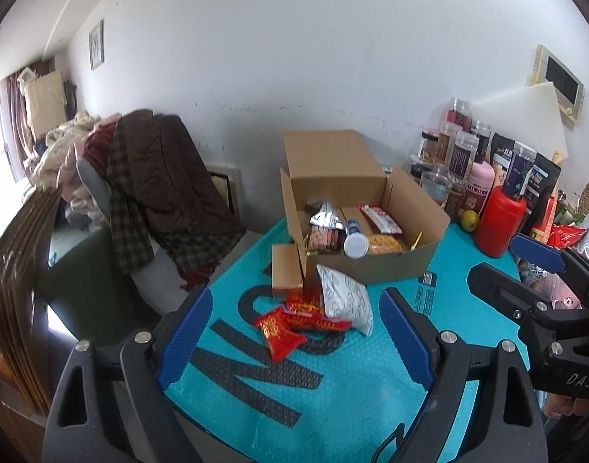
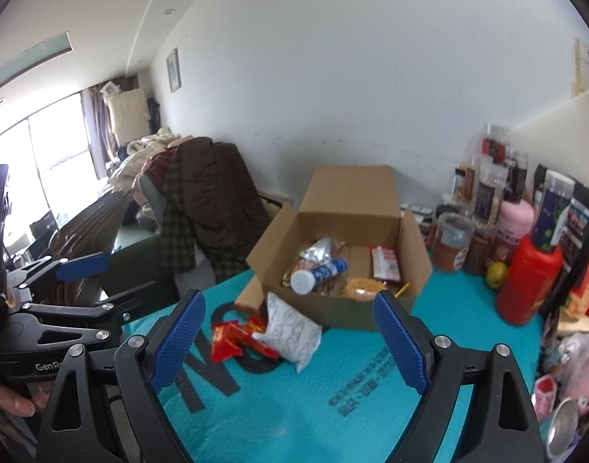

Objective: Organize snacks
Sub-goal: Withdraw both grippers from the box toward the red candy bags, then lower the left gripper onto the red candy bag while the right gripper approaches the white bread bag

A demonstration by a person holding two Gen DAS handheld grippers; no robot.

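An open cardboard box (image 1: 402, 266) (image 2: 283, 231) stands on a teal mat (image 1: 356, 382) (image 2: 333, 416) and holds several snacks, among them a white-capped tube (image 1: 355, 240) (image 2: 317, 274). In front of it lie a white pouch (image 1: 346, 299) (image 2: 292, 328) and red snack packets (image 1: 285, 328) (image 2: 229, 341). My left gripper (image 1: 297, 335) hovers open, short of the red packets, nothing between its blue pads. My right gripper (image 2: 290, 341) is open too, above the mat, short of the pouch. The right gripper (image 1: 541, 270) shows at the right edge of the left wrist view, the left gripper (image 2: 82, 274) at the left of the right wrist view.
Jars, a red bottle (image 1: 501, 222) (image 2: 526, 285), a pink bottle and a lime crowd the back right. A chair draped with brown clothes (image 1: 167, 181) (image 2: 213, 200) stands left of the table. Flat cardboard sheets (image 1: 20, 289) lean at far left. A hand (image 2: 12, 397) holds the left gripper.
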